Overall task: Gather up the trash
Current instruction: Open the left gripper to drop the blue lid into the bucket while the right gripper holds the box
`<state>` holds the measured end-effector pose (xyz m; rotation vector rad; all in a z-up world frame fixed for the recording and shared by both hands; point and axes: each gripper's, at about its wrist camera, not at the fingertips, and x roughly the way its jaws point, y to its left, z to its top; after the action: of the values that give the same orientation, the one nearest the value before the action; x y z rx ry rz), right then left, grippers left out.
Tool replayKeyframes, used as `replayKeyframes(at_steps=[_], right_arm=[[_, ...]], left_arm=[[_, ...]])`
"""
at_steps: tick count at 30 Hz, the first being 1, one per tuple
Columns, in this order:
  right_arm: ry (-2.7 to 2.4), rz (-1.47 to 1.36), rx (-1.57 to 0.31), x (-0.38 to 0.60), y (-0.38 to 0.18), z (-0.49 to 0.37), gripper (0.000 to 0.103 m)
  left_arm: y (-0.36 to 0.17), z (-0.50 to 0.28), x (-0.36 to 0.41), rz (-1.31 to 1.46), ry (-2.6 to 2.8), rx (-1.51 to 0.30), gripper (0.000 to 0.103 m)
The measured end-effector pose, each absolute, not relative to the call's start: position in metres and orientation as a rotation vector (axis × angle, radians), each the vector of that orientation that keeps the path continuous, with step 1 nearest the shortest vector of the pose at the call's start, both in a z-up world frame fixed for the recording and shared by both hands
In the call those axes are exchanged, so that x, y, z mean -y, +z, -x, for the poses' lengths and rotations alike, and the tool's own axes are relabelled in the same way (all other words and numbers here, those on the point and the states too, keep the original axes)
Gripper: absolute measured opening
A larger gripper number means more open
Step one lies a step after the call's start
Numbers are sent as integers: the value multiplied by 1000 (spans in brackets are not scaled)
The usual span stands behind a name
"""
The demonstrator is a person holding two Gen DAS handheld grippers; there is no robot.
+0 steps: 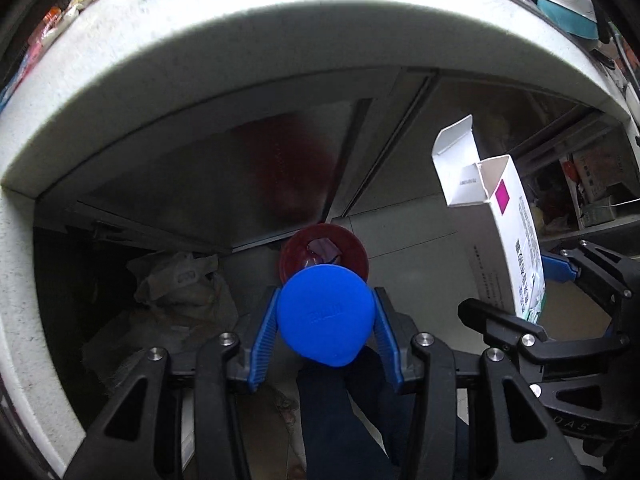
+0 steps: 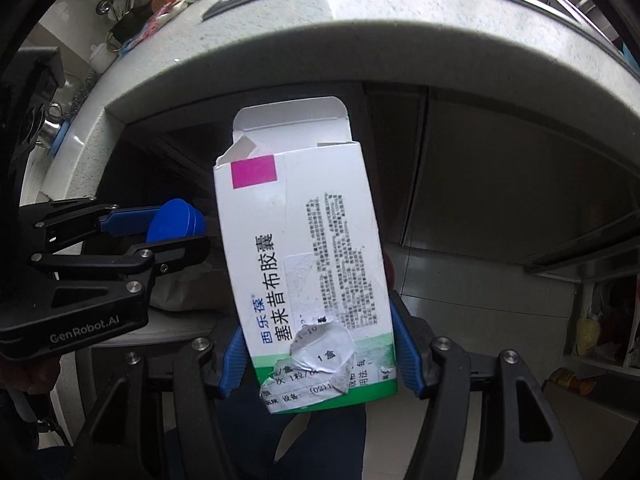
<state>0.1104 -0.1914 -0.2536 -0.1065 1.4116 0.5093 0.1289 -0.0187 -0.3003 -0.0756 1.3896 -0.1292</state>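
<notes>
Filling the middle of the right wrist view, a white medicine box (image 2: 312, 264) with its top flap open is clamped between the right gripper's (image 2: 320, 344) blue pads. Lower centre in the left view, the left gripper (image 1: 326, 320) squeezes a blue cap (image 1: 326, 314), just above a red bin (image 1: 323, 254) on the floor under the counter edge (image 1: 200, 60).

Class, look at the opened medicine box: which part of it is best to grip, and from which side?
Grip the medicine box near its closed bottom end, across its two narrow edges, coming from below. That end looks firmer; the top is torn open with a loose flap. The right gripper holds it that way, jaws closed on both edges.
</notes>
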Motion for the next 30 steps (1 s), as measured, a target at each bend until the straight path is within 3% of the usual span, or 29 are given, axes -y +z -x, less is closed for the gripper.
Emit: replayKeyframes(at_steps=[14, 24, 30], right_arm=[[448, 159, -1467, 171, -401, -132, 59], [412, 157, -1475, 169, -471, -153, 59], [395, 122, -1468, 177, -474, -144, 59]], left_arm=[[-483, -158, 23, 107, -134, -1473, 43], [-541, -170, 36, 68, -138, -1476, 43], [-536, -177, 36, 97, -120, -1436, 68]])
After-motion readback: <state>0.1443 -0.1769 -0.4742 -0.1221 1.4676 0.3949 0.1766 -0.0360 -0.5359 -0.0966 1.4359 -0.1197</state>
